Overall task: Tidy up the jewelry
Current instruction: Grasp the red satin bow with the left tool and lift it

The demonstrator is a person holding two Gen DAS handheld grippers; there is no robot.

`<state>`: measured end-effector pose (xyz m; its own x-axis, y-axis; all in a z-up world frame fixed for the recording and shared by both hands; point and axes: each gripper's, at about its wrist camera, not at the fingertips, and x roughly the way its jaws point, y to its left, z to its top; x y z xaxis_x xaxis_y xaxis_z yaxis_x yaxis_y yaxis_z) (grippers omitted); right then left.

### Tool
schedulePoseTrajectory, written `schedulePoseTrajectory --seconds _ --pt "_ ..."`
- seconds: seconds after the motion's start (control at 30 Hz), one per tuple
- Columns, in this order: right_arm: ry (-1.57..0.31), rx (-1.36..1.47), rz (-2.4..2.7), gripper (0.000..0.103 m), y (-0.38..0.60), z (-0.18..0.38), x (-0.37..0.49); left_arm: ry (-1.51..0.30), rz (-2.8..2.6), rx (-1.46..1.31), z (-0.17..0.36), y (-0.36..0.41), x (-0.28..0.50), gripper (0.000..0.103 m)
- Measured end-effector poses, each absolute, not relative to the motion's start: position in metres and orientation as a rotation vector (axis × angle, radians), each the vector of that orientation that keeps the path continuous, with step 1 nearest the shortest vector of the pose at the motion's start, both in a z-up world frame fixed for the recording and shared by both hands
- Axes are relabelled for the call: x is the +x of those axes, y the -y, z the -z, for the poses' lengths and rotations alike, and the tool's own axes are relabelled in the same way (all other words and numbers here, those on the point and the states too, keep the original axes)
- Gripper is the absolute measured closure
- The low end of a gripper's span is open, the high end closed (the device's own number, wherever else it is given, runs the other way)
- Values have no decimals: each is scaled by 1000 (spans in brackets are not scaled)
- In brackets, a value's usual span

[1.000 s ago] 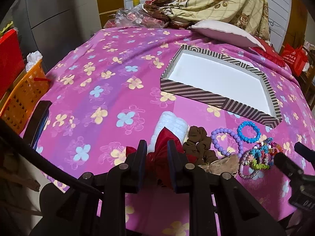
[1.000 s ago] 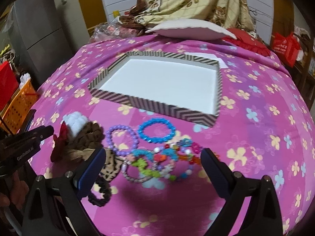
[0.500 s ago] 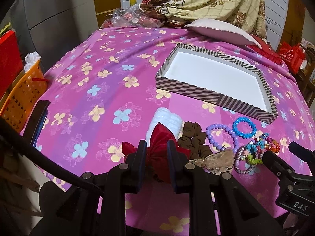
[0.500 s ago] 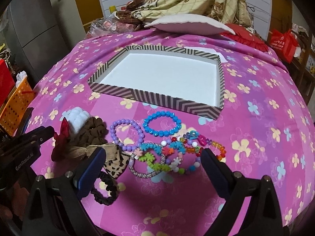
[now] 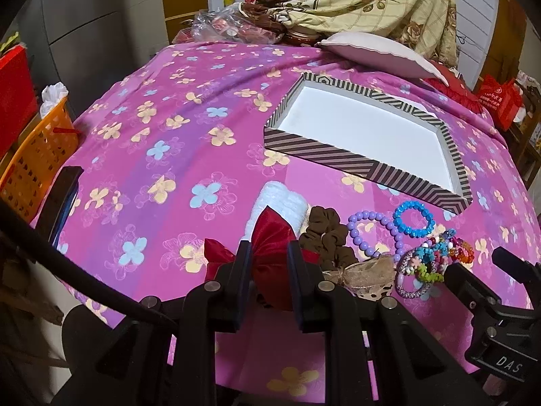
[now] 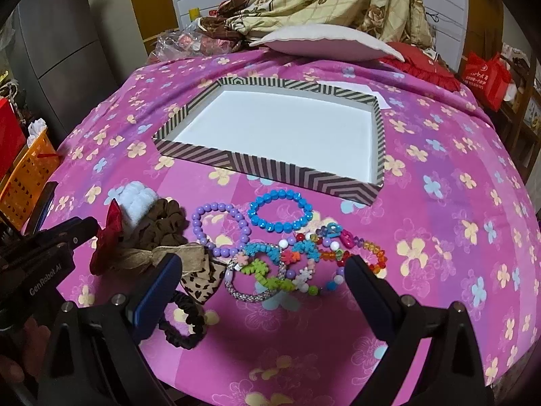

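Note:
My left gripper is shut on a red satin bow, which also shows in the right wrist view, lifted slightly off the pink floral cloth. A striped, white-lined empty tray lies beyond. A purple bead bracelet, a blue bead bracelet and a tangle of coloured bracelets lie in front of it. My right gripper is open, its jaws wide apart on either side of the coloured tangle and above it.
A white scrunchie, a brown scrunchie, a leopard-print bow and a black hair tie lie at the left. A pillow and blankets lie at the back. An orange basket stands off the left edge.
My left gripper has lifted the red bow and drawn it back, so more of the bow shows above the jaws. The right gripper has drawn back slightly, jaws still open.

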<state>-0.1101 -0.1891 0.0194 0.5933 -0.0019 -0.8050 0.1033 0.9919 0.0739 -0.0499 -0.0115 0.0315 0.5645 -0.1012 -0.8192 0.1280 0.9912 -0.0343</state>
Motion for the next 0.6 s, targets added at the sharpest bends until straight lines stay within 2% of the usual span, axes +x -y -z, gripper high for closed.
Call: schedulePoseTrajectory --seconds 0.6 --pt "-910 112 60 4 185 -41 -116 -941 147 2 -52 8 -57 64"
